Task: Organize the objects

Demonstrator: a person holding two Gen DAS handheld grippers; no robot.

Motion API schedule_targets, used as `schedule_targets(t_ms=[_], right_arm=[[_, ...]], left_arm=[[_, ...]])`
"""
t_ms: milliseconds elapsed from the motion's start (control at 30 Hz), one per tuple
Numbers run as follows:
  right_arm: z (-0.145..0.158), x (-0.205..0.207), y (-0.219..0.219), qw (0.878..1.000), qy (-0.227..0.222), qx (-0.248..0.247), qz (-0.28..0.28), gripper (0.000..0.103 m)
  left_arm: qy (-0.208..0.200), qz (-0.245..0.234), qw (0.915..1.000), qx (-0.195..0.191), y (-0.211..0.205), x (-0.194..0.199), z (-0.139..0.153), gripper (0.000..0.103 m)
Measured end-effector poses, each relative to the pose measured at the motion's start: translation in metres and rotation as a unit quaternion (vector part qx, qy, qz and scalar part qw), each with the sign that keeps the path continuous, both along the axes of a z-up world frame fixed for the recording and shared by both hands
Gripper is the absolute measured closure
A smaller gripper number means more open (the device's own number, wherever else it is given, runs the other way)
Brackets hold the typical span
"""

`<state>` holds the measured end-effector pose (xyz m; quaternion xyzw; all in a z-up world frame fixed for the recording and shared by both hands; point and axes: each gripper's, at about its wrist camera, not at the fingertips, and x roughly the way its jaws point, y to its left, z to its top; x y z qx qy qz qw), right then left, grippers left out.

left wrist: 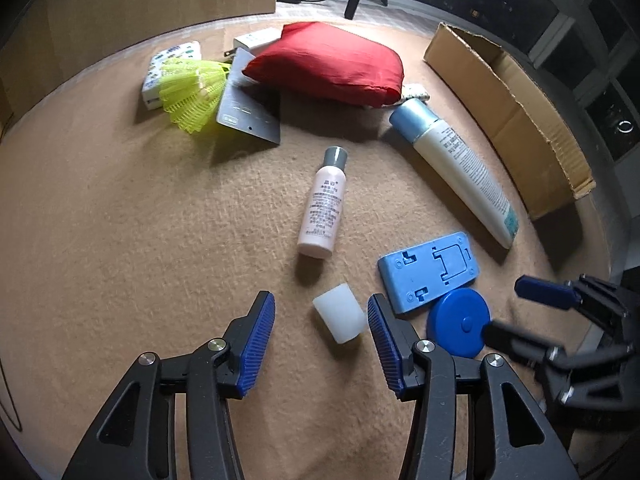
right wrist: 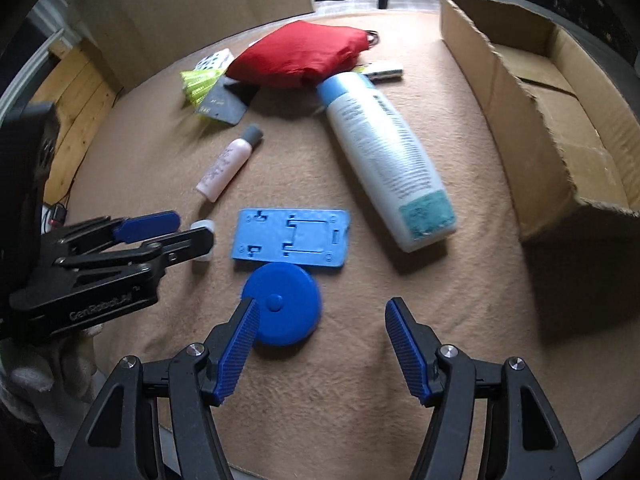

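Left gripper [left wrist: 321,320] spread, straddling small translucent white plastic cap [left wrist: 339,314] unpinched, apparently for pickup; right gripper [right wrist: 320,334] spread beside round blue plastic disc [right wrist: 282,303].

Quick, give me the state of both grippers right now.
Left gripper: open, holding nothing; the small white cap sits between its jaws, untouched.
Right gripper: open, holding nothing, beside the blue round disc.

Dim light, soft shadows, fisheye-bent edges, perhaps slight blur
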<state>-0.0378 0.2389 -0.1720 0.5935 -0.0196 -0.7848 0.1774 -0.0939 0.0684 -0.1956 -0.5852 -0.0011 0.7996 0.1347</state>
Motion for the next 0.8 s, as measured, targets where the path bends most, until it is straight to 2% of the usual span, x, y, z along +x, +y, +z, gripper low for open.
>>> schedule_targets(t_ms=[133, 433, 567, 800], right_arm=[[-0.005, -0.003, -0.015, 1.000, 0.012, 0.012, 0.007, 0.041], [-0.009, 0.005, -0.042, 0.998, 0.013, 0.020, 0.054, 0.041], [-0.012, 0.005, -0.045, 0.998, 0.024, 0.039, 0.050, 0.041], [-0.016, 0.003, -0.048, 0.995, 0.045, 0.071, 0.061, 0.042]], left_arm=[[0.002, -0.005, 0.9998, -0.020, 0.004, -0.001, -0.006, 0.051], [0.017, 0.003, 0.9992, -0.036, -0.011, 0.005, -0.002, 0.049], [0.015, 0.007, 0.9998, -0.013, -0.019, 0.008, 0.001, 0.049], [0.014, -0.011, 0.9996, -0.020, -0.008, 0.009, 0.002, 0.048]])
